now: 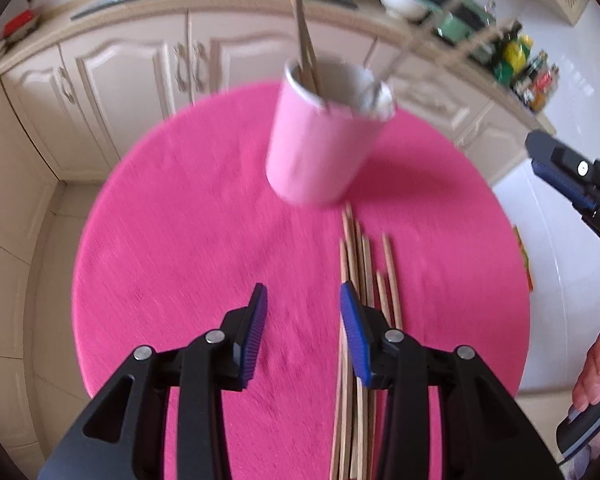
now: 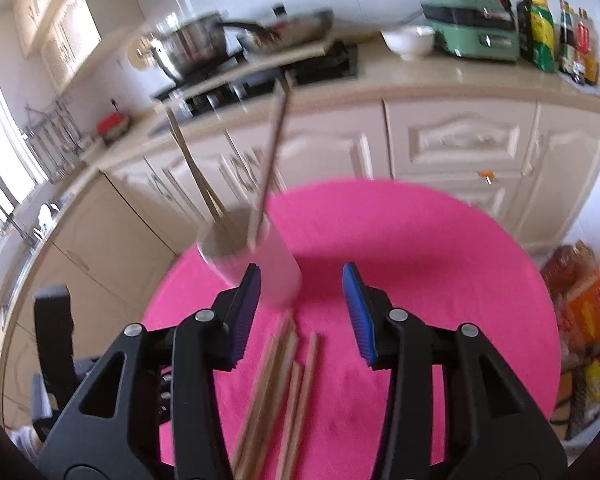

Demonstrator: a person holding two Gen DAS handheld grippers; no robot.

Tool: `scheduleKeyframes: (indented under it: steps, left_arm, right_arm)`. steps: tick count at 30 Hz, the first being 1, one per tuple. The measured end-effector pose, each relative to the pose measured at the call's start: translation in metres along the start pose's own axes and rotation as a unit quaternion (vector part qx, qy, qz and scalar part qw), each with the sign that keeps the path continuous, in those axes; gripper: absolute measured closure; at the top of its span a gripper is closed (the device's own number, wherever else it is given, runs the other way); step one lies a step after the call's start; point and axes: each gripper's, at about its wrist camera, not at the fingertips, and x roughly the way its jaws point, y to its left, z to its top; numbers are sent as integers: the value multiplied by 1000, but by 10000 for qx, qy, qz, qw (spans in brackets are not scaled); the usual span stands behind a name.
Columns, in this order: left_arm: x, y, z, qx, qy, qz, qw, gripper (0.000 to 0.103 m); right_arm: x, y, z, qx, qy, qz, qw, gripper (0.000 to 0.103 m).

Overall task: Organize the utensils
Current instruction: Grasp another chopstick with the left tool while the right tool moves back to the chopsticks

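Well, left tongs (image 1: pixel 303 322): held low over the near side of the worktop, angled forward and down, fingers spread apart with nothing between them; the right finger's tip sits above the edge of the loose chopsticks.
Right tongs (image 2: pixel 300 312): also tilted down over the worktop, fingers wide apart and empty; the chopsticks lie under the gap, toward the left finger.
Hand (image 1: pixel 596 364): bare fingers wrapped round the right tool's handle, at the edge of the left view.
Pads (image 1: pixel 354 336): blue, ribbed, set on black plastic fingers with round metal pins.
Chopsticks (image 1: pixel 356 280): pale wood, thin, straight, lying in a loose bundle side by side on the cloth, their far tips just short of the cup.
Cup (image 1: pixel 320 140): pink cylinder, smooth, pale inside, upright beyond the bundle; a few wooden sticks (image 2: pixel 274 160) and a blurred metal utensil lean out of it.
Worktop (image 1: pixel 180 240): round, covered in bright pink fabric with a fine weave.
Cabinets (image 1: pixel 140 76): cream, panelled doors, behind the worktop.
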Motion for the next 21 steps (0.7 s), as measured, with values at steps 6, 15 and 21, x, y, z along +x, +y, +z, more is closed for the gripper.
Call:
scheduleKeyframes:
  steps: [6, 15, 21]
  left_arm:
    - [23, -17, -20, 281, 469, 21, 9985, 65]
    - [51, -29, -26, 437, 908, 222, 9947, 65]
    - [53, -22, -24, 249, 942, 64, 9952, 65]
  right_arm:
    - [13, -14, -44, 140, 649, -169, 9976, 60]
    - [22, -24, -71, 259, 1132, -211, 9930, 60]
    - [30, -24, -74, 221, 1379, -187, 9900, 60]
